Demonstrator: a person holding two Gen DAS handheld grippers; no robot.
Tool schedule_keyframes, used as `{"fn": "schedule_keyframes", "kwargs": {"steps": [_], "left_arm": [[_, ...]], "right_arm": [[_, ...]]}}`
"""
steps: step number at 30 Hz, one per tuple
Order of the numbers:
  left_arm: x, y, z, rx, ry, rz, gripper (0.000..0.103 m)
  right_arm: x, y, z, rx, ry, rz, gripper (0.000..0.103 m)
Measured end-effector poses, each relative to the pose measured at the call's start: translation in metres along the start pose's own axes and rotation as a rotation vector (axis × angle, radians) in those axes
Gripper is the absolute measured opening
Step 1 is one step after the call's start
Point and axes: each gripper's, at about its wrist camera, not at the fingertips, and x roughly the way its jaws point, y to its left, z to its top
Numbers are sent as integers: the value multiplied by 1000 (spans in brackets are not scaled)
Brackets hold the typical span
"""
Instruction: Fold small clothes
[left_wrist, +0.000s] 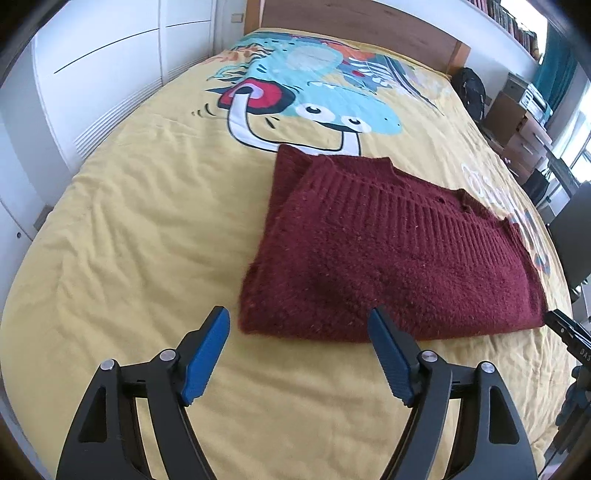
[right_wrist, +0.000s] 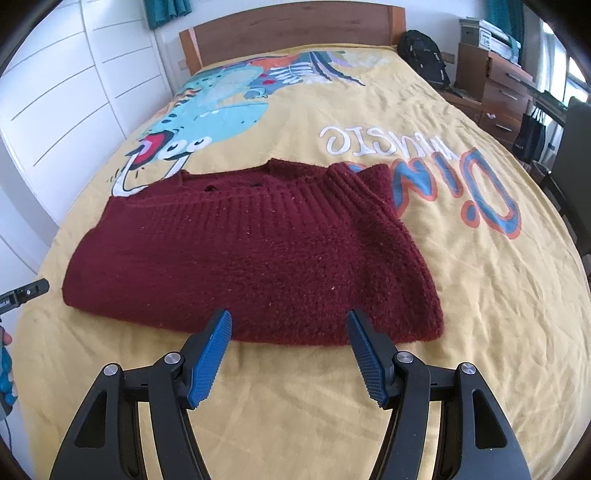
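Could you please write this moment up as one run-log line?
item: dark red knitted sweater, folded, on yellow printed bedspread | left gripper: open, empty | right gripper: open, empty | both at near edge

Sweater (right_wrist: 251, 254) lies on bed (right_wrist: 461, 295), before headboard (right_wrist: 291, 33).

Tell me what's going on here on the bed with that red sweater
A person is folding clothes with a hand-held gripper in each hand. A dark red knit sweater lies folded on the yellow dinosaur bedspread. The left gripper and right gripper both sit just off the sweater's near edge, fingers apart with nothing between them. Neither is gripping the sweater, so the fold looks done or nearly so.
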Motion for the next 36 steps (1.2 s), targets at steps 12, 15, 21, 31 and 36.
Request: {"fn": "schedule_keyframes", "kwargs": {"steps": [12,15,21,31,36], "left_arm": [[-31,28,-15,-56,-8,-36,79],[-35,36,-19,-76,-6,-56,80],[-32,55,-30,-131,16,-100,81],[3,75,-44,-233,86,-195,81],[18,75,-48,-239,118,-209,81]], "right_arm": [[-31,14,-10,3,-32,8,67],[-36,18,-14,0,-36,3,67],[-34,22,-23,-5,-21,-15,68],[-16,19,-32,-14,27,-48,68],[-5,16,-34,-17,48,-54,68]]}}
